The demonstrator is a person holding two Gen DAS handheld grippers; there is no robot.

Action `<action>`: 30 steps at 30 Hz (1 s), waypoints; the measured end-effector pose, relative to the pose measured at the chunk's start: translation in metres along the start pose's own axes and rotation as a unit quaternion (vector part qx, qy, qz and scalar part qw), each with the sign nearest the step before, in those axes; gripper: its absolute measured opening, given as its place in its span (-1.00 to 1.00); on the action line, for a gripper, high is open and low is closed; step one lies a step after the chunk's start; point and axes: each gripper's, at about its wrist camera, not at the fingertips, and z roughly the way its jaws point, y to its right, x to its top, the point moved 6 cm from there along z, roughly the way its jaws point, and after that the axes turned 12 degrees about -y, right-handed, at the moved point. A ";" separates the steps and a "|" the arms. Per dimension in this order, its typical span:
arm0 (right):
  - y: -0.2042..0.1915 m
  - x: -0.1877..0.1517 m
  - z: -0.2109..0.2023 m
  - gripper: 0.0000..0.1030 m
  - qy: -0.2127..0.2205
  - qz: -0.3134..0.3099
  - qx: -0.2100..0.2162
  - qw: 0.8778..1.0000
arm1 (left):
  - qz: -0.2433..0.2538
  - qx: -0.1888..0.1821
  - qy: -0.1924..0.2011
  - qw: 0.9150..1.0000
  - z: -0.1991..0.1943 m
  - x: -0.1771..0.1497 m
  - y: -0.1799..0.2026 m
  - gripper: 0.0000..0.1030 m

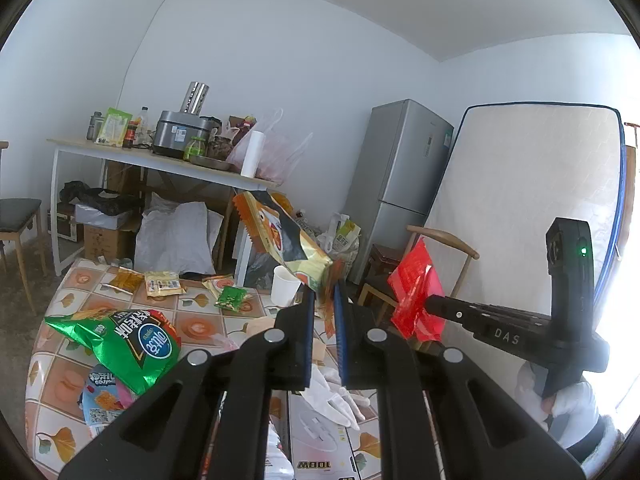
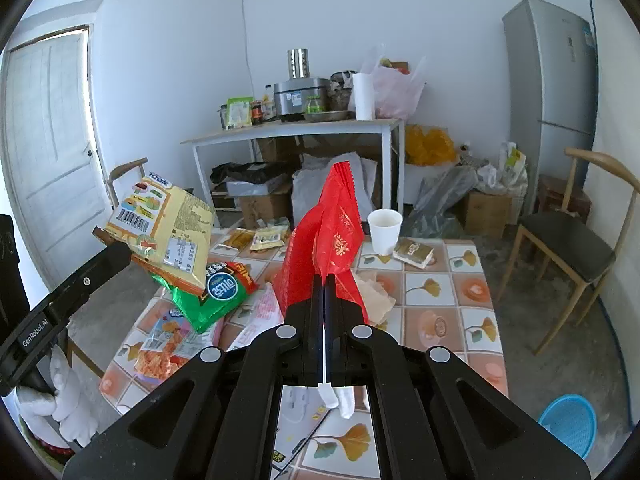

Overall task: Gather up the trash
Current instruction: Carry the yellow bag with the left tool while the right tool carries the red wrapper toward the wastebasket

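Both claws pinch wrappers aloft: left gripper (image 1: 323, 294) nips a yellow snack packet (image 1: 280, 236) by its edge, right gripper (image 2: 324, 280) a red wrapper (image 2: 332, 224); either thin hold could slip onto the table (image 2: 440, 312).

The bench (image 2: 476, 300) is left bare right of the paper cup (image 2: 384, 230); left of it, wrappers are crowded around the green chip bag (image 2: 212, 296).

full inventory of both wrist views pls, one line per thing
yellow snack packet: 1, yellow-orange, clamped in left hand-held gripper
red wrapper: 1, red, clamped in right hand-held gripper
green chip bag: 1, green, on tiled table
paper cup: 1, white, table far edge
sauce sachets: 2, yellow, far side
blue basket: 1, floor right
fridge: 1, grey, back wall
left hand-held gripper: black
right hand-held gripper: black
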 end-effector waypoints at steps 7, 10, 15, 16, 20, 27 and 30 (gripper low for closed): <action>0.002 0.001 -0.002 -1.00 0.002 0.003 -0.001 1.000 | -0.001 -0.002 -0.001 1.000 0.003 -0.001 0.004 -0.83; 0.005 0.002 -0.003 -1.00 0.004 0.006 -0.002 1.000 | -0.002 -0.002 -0.001 1.000 0.003 -0.001 0.005 -0.83; 0.010 0.002 -0.007 -1.00 0.013 0.015 -0.001 1.000 | -0.002 -0.003 -0.002 1.000 0.003 0.000 0.005 -0.83; 0.011 0.002 -0.009 -1.00 0.015 0.017 0.000 1.000 | -0.001 -0.005 -0.002 1.000 0.004 0.000 0.007 -0.83; 0.022 0.000 -0.018 -1.00 0.026 0.028 0.000 0.999 | 0.006 -0.011 -0.005 1.000 0.009 0.002 0.020 -0.83; 0.060 -0.016 -0.050 -1.00 0.052 0.069 -0.022 0.996 | 0.020 -0.067 -0.040 0.997 0.030 0.001 0.059 -0.83; 0.089 -0.030 -0.069 -1.00 0.060 0.095 -0.046 0.993 | 0.028 -0.109 -0.066 0.992 0.048 -0.002 0.085 -0.83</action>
